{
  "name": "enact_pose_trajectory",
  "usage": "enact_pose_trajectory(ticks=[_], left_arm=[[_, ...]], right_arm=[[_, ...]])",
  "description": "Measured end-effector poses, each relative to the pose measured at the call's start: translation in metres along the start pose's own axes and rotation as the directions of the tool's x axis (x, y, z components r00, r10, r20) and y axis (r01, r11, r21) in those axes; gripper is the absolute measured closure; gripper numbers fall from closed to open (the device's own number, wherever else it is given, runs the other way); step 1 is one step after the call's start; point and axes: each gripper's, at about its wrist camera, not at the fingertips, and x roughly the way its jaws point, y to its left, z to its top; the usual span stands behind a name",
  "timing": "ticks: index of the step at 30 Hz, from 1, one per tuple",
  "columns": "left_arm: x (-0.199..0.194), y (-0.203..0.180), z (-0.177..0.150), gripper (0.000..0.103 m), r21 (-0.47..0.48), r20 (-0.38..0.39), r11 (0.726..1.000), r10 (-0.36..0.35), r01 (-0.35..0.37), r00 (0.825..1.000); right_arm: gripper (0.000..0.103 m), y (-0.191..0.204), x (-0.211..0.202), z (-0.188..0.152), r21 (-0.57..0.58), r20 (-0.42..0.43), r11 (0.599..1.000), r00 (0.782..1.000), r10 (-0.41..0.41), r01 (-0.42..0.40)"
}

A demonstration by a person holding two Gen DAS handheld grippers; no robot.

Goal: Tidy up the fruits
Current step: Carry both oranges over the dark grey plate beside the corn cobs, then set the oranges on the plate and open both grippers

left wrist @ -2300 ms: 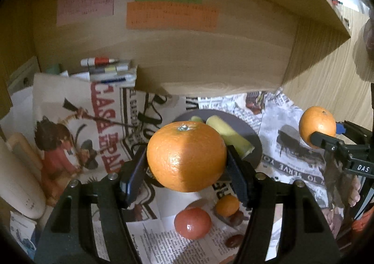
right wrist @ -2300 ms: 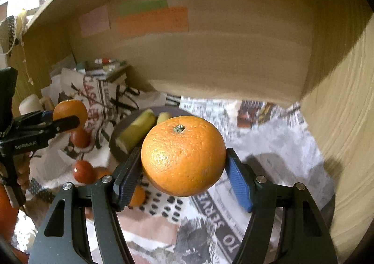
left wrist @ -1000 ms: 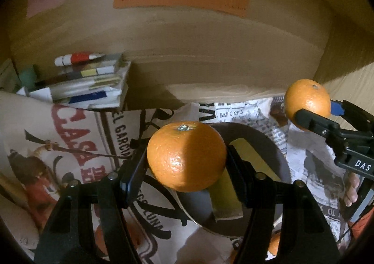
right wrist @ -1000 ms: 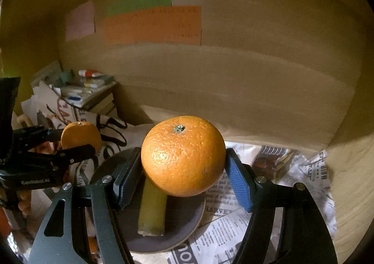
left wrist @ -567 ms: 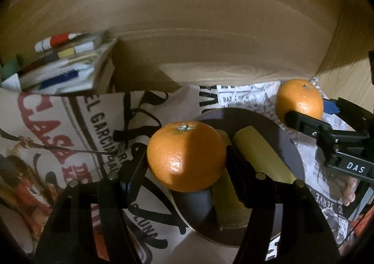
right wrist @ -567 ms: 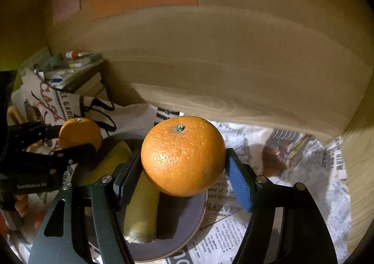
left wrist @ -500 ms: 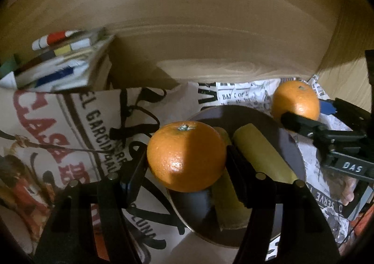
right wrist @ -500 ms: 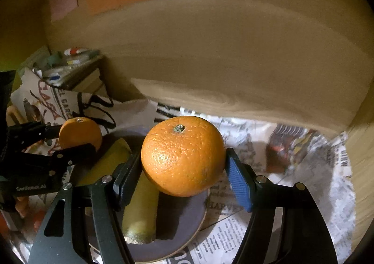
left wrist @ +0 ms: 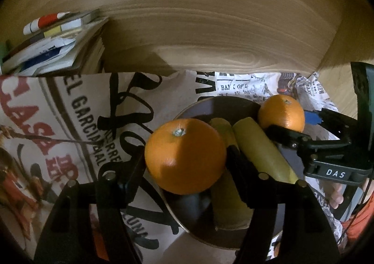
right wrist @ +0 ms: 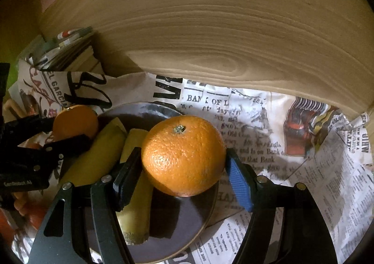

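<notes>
Wood panelling closes off the back and right side of the bench (right wrist: pixel 233 65), w/ printed newspaper (right wrist: pixel 315 170) spread over it. Far left, a stack of booklets (left wrist: pixel 58 53) is seen against the back wall, a marker pen (left wrist: pixel 44 21) lying on top.

Next along, the left hand-held gripper (left wrist: pixel 185 161) is clenched on an orange (left wrist: pixel 184 156), held at its widest part, stem end up, over the left rim of a dark plate (left wrist: pixel 224 102). The fruit looks not yet set down. Two yellow-green bananas (left wrist: pixel 259 154) lie side by side on the plate, just beside this orange.

To the right, the right hand-held gripper (right wrist: pixel 183 165) is likewise clamped on a 2nd orange (right wrist: pixel 183 155), stem up, over the plate's right half, close to the nearer banana; whether it touches the plate cannot be told.

Handling, as judged: oranges are prob. moderately heavy for their size, firm but w/ slight give, and the pebbled peel should offer decent friction. Being round, each is best held across the equator, as now; an off-centre pinch could let it squirt out. Once released on the shallow plate it may roll, so it should be lowered to contact first, ideally nestled vs. a banana. Bananas bruise easily, so pressing down on them is best avoided.
</notes>
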Motion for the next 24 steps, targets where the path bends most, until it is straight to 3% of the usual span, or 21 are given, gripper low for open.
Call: enact_pose_trajectory(ticks=[3,5,7,9,11,24], left_arm=[[-0.005,0.000,-0.001,0.030,0.012,0.016,1.000,0.004,-0.004,1.000],[-0.015,-0.003,-0.001,0.014,0.035,0.072,0.998,0.047,-0.049,0.996],[-0.026,-0.008,-0.003,0.010,0.062,0.127,0.996,0.061,-0.069,0.990],[-0.033,-0.011,-0.003,0.010,0.081,0.141,0.994,0.057,-0.069,0.988],[-0.041,-0.014,-0.003,0.010,0.096,0.148,0.993,0.053,-0.068,0.988],[-0.122,-0.008,-0.021,0.008,0.072,0.276,0.992,0.077,-0.101,0.958]], right_arm=[[0.036,0.000,0.000,0.001,0.002,-0.013,1.000,1.000,0.003,-0.003],[0.036,0.000,-0.001,0.001,0.003,-0.016,1.000,1.000,0.004,-0.004],[0.034,0.000,-0.004,0.001,-0.001,-0.010,1.000,1.000,0.001,-0.001],[0.023,0.003,-0.013,0.003,-0.020,0.021,1.000,1.000,-0.013,0.014],[0.019,0.007,-0.024,0.003,-0.036,0.055,0.999,0.998,-0.028,0.030],[0.017,0.044,-0.091,-0.004,-0.110,0.225,0.992,0.974,-0.042,0.068]])
